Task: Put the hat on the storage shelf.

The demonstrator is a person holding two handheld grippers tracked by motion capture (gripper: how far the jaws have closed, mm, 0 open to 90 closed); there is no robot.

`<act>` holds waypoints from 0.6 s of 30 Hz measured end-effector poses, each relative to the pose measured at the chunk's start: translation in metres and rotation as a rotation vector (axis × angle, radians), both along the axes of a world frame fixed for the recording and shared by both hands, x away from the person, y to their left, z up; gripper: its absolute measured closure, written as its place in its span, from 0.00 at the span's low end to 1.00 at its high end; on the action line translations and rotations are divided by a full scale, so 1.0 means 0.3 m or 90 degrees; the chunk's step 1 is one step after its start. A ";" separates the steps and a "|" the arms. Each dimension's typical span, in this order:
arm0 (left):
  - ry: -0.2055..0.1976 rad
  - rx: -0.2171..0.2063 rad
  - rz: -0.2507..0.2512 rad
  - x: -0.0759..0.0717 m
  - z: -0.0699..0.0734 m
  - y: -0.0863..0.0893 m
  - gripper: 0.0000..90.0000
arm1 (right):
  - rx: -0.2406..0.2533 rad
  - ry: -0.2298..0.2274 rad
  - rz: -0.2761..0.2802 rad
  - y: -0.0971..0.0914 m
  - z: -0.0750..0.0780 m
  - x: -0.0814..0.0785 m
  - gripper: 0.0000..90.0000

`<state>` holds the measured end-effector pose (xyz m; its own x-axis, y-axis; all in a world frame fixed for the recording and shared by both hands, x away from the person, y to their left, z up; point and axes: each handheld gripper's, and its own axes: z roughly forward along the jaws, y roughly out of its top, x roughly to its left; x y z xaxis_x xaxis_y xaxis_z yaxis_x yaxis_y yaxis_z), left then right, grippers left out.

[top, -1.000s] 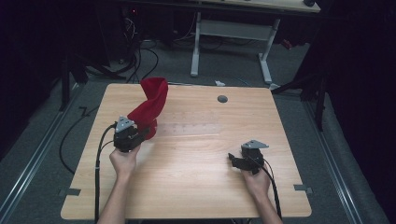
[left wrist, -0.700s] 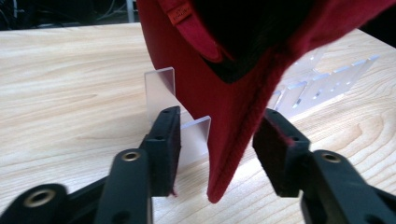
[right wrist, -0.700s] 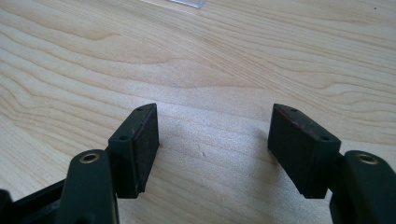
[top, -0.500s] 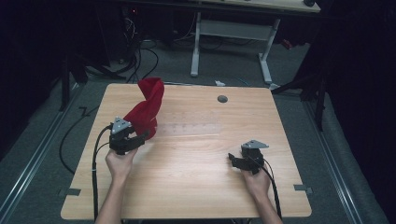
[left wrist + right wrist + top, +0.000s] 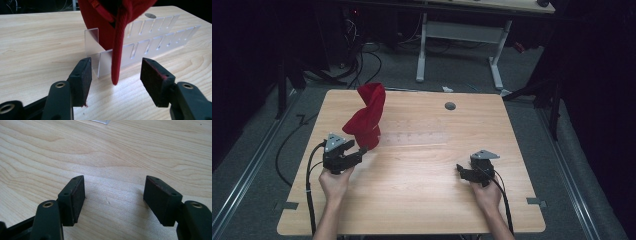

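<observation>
At counter's left, left gripper [image 5: 113,75] jaws just opened, cloth [image 5: 366,117] released, draped on clear rack [image 5: 150,42]; strap hangs between pads untouched. Right gripper [image 5: 113,200] wide, empty.

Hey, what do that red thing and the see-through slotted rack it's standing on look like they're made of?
The red cloth looks like soft matte woven fabric: it folds, and a stitched hem strip hangs down. The clear rack looks like glossy acrylic or similar hard plastic: flat transparent panels with frosted cut edges and slots.
</observation>
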<state>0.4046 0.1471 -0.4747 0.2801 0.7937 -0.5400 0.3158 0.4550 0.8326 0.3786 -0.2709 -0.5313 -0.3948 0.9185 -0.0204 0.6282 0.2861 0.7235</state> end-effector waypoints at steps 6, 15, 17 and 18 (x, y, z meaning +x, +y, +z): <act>0.006 -0.004 -0.013 -0.031 -0.008 -0.004 0.47 | 0.000 0.000 0.000 0.000 0.000 0.000 0.38; 0.014 -0.007 -0.032 -0.080 -0.033 -0.032 0.45 | 0.000 0.000 0.000 0.000 0.000 0.000 0.38; 0.019 -0.006 -0.038 -0.088 -0.041 -0.041 0.45 | 0.000 0.000 0.000 0.000 0.000 0.000 0.38; 0.020 -0.007 -0.040 -0.093 -0.043 -0.046 0.45 | 0.000 0.000 0.000 0.000 0.000 0.000 0.38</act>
<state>0.3767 0.1333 -0.4877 0.3123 0.7685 -0.5585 0.3702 0.4429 0.8165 0.3786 -0.2708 -0.5313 -0.3947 0.9186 -0.0202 0.6284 0.2859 0.7234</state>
